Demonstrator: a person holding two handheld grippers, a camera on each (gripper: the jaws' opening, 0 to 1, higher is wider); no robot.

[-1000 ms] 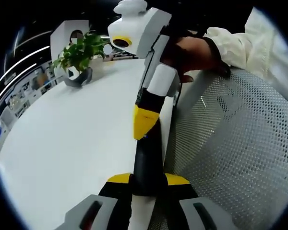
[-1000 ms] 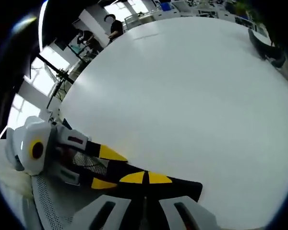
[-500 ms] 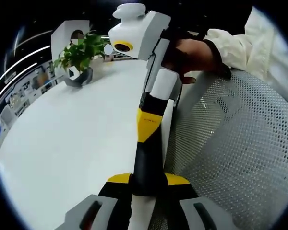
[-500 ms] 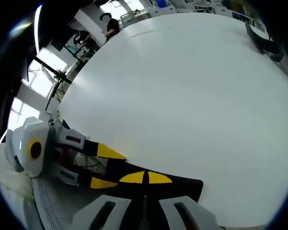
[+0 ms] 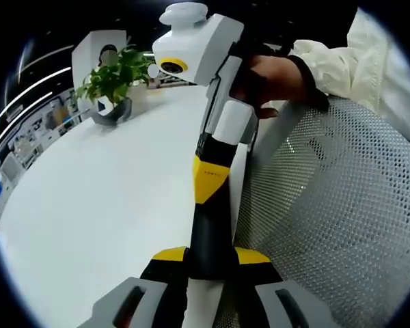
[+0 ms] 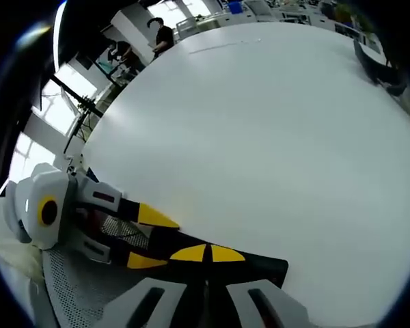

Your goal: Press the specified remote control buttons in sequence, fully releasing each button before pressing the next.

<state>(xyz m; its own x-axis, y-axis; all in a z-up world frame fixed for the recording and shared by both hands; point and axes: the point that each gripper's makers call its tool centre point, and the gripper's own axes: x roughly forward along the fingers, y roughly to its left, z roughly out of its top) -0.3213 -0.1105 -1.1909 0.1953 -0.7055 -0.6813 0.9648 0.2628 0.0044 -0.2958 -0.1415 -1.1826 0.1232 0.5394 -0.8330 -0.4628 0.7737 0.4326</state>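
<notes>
A slim black remote [image 5: 208, 236] sits between the yellow-tipped jaws of my left gripper [image 5: 212, 254], which is shut on it. It points forward over the white table [image 5: 109, 198]. My right gripper [image 5: 208, 184] comes down from the top of the left gripper view, held by a hand [image 5: 273, 75]. Its jaws are shut and their yellow tip meets the far part of the remote. In the right gripper view my right gripper [image 6: 208, 253] lies shut over the remote [image 6: 263, 264]. My left gripper [image 6: 149, 238] enters from the left, clamped on the remote's other end.
A potted plant [image 5: 113, 82] stands at the table's far side. A white mesh chair back [image 5: 328, 205] lies close on the right, and a cream sleeve [image 5: 355, 61] shows above it. People [image 6: 160, 34] stand beyond the table [image 6: 260, 137].
The right gripper's yellow tip has crept a little lower along the remote. The left gripper's hold on the remote is unchanged.
</notes>
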